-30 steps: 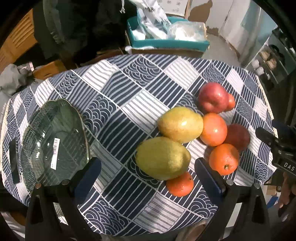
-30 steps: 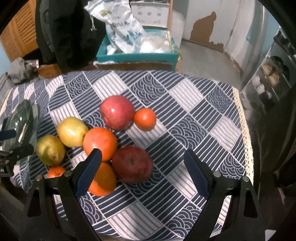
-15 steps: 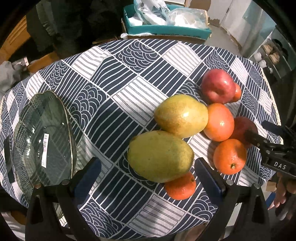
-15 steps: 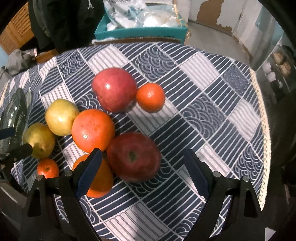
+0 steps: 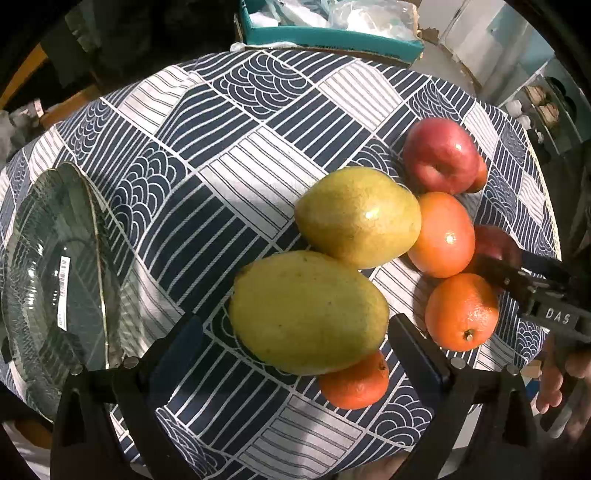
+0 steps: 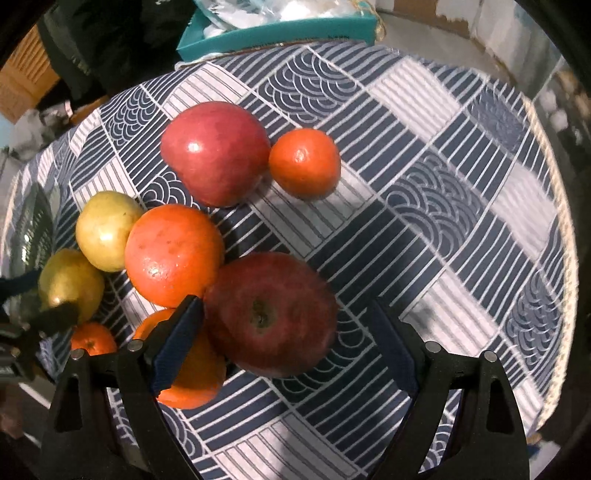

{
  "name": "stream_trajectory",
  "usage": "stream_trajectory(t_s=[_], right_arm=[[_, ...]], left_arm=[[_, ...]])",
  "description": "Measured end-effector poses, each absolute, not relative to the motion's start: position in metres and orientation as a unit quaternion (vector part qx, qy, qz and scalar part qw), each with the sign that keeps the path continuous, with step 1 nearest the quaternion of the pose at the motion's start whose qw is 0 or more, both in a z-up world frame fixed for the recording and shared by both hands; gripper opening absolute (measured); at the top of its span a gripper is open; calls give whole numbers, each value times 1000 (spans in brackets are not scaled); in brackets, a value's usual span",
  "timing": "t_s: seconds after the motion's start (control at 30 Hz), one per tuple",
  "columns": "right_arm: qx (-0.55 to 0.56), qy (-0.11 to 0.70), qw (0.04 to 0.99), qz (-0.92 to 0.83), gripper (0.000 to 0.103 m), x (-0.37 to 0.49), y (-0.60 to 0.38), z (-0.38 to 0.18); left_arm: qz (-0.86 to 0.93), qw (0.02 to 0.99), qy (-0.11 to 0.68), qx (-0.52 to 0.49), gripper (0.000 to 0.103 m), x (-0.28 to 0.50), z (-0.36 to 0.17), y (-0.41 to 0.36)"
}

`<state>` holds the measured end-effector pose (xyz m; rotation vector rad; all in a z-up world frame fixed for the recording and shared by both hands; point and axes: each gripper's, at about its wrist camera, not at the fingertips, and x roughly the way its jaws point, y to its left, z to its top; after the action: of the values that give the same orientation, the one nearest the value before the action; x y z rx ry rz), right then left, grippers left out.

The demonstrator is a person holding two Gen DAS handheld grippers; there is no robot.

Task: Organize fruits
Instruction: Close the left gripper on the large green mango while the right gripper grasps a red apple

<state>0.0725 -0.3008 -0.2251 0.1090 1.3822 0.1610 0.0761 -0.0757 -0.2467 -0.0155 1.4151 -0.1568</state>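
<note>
Several fruits lie clustered on a patterned tablecloth. My left gripper (image 5: pixel 295 339) is open, its fingers on either side of the nearer yellow-green mango (image 5: pixel 308 312). A second mango (image 5: pixel 358 216) lies just behind it, with a small tangerine (image 5: pixel 354 382) tucked under the near one. My right gripper (image 6: pixel 284 336) is open around a dark red apple (image 6: pixel 271 312); its left finger sits between the apple and an orange (image 6: pixel 188 369). Another orange (image 6: pixel 173 254), a red apple (image 6: pixel 216 151) and a tangerine (image 6: pixel 304 162) lie beyond. A clear glass plate (image 5: pixel 48 280) sits at the left.
The round table's blue-and-white cloth (image 5: pixel 258 122) drops off at its near and right edges. A teal box (image 5: pixel 325 33) of plastic bags stands behind the table. A hand (image 5: pixel 561 391) grips the right tool at the left wrist view's right edge.
Both grippers have moved forward and down toward the fruit. The near mango now sits between the left fingers and the dark apple between the right fingers. No fruit has moved.
</note>
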Motion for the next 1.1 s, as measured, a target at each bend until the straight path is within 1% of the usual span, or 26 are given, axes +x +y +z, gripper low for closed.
stream_trajectory(t_s=[0.1,0.17,0.2,0.23,0.27,0.4,0.6,1.1], right_arm=[[72,643,758,78,88,74,-304,-230],[83,643,756,88,79,74,-303,-231],[88,642,756,93,76,74,-302,-230],[87,643,755,94,74,73,-301,-229],[85,643,755,94,74,73,-300,-228],[79,640,759,89,74,73,-298,-226],[-13,618,784,53,74,73,-284,-218],[-67,551,831,29,74,66,-274,-181]], left_arm=[[-76,754,652,-11,100,77,-252,-78],[-80,754,652,-14,96,80,-255,-80],[-84,753,653,-17,91,80,-256,-82],[-88,751,654,-20,89,81,-258,-84],[-90,750,655,-20,87,81,-260,-85],[-89,756,649,-8,87,82,-261,-91],[-95,759,644,-12,87,83,-261,-90],[-61,791,609,15,87,70,-238,-64]])
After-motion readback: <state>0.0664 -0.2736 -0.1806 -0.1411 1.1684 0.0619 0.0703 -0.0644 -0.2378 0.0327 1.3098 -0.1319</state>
